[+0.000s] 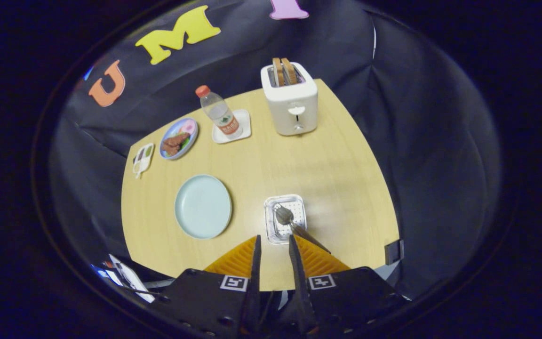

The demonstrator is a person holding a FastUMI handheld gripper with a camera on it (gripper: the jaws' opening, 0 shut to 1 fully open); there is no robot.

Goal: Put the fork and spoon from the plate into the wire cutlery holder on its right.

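The round pale-blue plate point(203, 206) lies bare near the front-left part of the light wooden table point(337, 160) — no fork or spoon rests on it. To its right, close to the table's front edge, stands the square wire cutlery holder point(285, 218), and a metal spoon point(285, 215) sits in it bowl-up, its handle slanting out over the holder's near-right rim toward the table edge. Whether the fork is also inside cannot be made out; only one utensil is plainly visible there.

The gripper point(274, 245) hangs above the front edge of the table, just short of the holder, its two fingers a narrow gap apart and gripping nothing.

Judging by the bare plate, the task looks finished or nearly so — what remains, if anything, is the fork, whose place is unclear.

Along the far edge stand a white toaster point(291, 99) with bread slices, a clear plastic bottle point(219, 113) with an orange cap on a white coaster, and a small plate of food point(179, 138).
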